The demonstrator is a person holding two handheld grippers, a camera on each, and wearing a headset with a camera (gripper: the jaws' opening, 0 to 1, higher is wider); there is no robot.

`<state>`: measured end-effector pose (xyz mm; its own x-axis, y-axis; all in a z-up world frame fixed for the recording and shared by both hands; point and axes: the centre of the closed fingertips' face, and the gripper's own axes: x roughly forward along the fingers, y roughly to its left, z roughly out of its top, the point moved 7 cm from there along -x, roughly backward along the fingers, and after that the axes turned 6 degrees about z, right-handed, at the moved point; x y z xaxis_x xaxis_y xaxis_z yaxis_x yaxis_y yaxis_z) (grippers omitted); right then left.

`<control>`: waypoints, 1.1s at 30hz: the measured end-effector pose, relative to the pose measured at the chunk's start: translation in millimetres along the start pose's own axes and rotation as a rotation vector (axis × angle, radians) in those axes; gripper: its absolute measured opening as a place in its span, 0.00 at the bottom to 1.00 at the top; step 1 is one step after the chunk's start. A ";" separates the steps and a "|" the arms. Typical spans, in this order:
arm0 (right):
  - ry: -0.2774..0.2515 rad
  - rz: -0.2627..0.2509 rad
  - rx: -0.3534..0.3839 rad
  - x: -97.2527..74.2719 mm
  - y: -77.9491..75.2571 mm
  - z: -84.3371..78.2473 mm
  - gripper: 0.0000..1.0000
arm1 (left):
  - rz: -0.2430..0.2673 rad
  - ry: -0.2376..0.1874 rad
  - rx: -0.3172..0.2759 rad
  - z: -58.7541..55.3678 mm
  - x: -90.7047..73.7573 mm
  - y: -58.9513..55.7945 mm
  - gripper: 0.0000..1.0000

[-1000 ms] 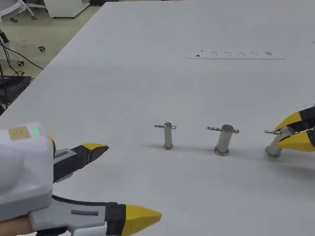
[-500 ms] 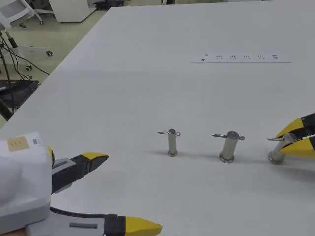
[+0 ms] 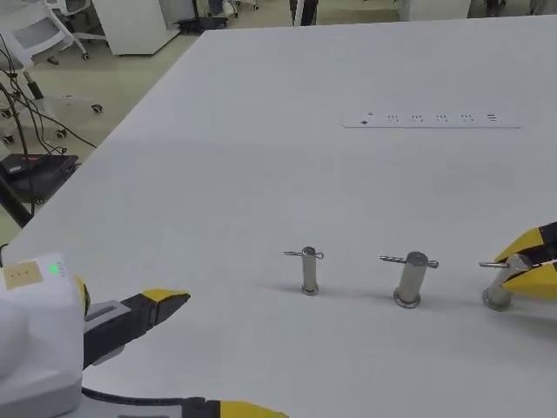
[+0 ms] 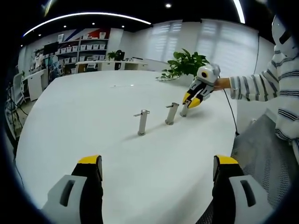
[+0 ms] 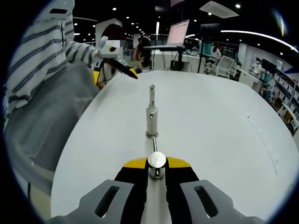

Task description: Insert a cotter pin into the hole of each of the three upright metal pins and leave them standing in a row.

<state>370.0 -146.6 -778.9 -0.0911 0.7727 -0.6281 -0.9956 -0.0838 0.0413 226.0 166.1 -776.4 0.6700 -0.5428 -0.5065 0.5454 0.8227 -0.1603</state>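
writing: a strip of small dark marks (image 3: 432, 119) is printed on the far side of the table (image 3: 261, 157), too small to read. a tan sticker (image 3: 22, 275) sits on my left claw's housing, its text unreadable.
left claw: my left claw (image 3: 216, 353) is spread wide with nothing between its tips, low at the near left of the table.
right claw: my right claw (image 3: 533, 266) is pinched onto the top of the right pin (image 3: 499, 294).
pins: left pin (image 3: 309, 274), middle pin (image 3: 409, 283) and right pin stand upright in a row, apart from each other, with a cotter pin (image 3: 303, 254) crosswise through each top.
edges and room: bare table lies between my left claw and the row. the left edge runs diagonally, with cables (image 3: 26, 104) on the floor beyond it.
materials: smooth grey metal cylinders with flared feet; matte white tabletop; yellow tips on black jaws.
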 end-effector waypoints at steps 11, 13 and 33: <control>-0.044 -0.027 0.055 -0.9 -1.1 1.7 0.17 | -0.006 -0.001 -0.003 -1.3 -0.9 -1.5 0.99; -0.057 -0.031 0.089 -1.7 0.2 3.1 0.19 | -0.009 -0.007 -0.008 0.0 -1.2 -1.7 0.99; -0.193 -0.235 0.197 -26.0 34.0 30.9 0.35 | -0.026 -0.031 -0.005 12.5 4.6 -4.9 0.99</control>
<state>337.9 -150.1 -737.2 0.1573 0.8624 -0.4811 -0.9730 0.2188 0.0740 232.8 157.4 -767.3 0.6710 -0.5688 -0.4756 0.5601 0.8092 -0.1776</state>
